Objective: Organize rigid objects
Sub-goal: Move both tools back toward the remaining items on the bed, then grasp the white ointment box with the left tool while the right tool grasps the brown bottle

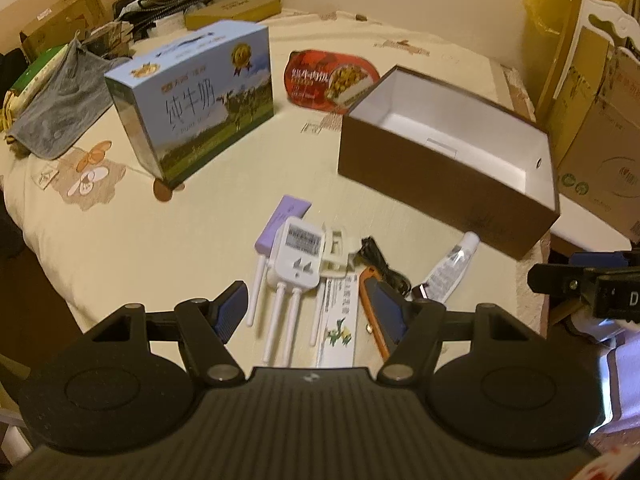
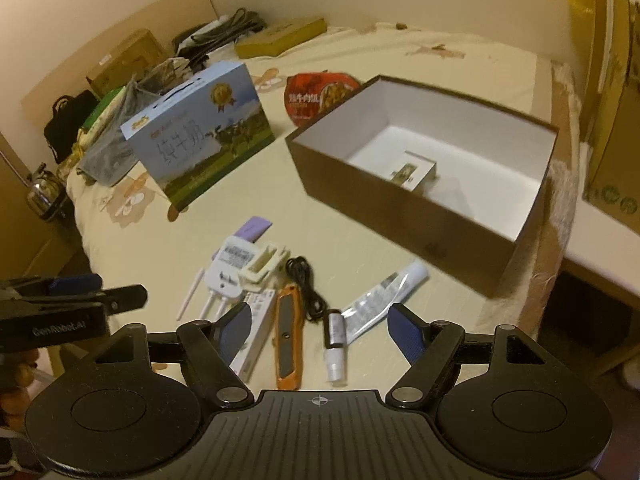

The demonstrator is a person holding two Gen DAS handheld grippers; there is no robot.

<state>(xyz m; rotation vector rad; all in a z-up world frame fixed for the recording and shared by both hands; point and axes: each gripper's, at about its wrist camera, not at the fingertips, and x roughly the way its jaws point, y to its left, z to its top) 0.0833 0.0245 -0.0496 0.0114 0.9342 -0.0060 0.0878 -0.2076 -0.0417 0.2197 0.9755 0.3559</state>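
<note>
A brown open box [image 1: 436, 184] [image 2: 424, 208] with a white inside stands on the bed; a small carton [image 2: 414, 171] lies in it. In front lie a white router with antennas [image 1: 298, 258] [image 2: 229, 266], a purple box [image 1: 282, 220] [image 2: 252, 229], a cream plastic holder [image 1: 336, 250] [image 2: 266, 262], a black cable [image 1: 380, 264] [image 2: 306, 288], an orange utility knife [image 2: 287, 340] [image 1: 372, 320], a white carton [image 1: 336, 328] [image 2: 252, 332], a tube [image 1: 452, 268] [image 2: 384, 300] and a small bottle [image 2: 335, 344]. My left gripper [image 1: 310, 308] is open above the router. My right gripper [image 2: 320, 328] is open above the knife and bottle.
A blue milk carton [image 1: 196, 100] [image 2: 200, 132] stands at the left, a red food pack [image 1: 330, 80] [image 2: 316, 96] behind the box. Grey cloth [image 1: 60, 108], bags and cardboard boxes [image 1: 60, 20] crowd the far left. Cartons [image 1: 592, 120] stand right of the bed.
</note>
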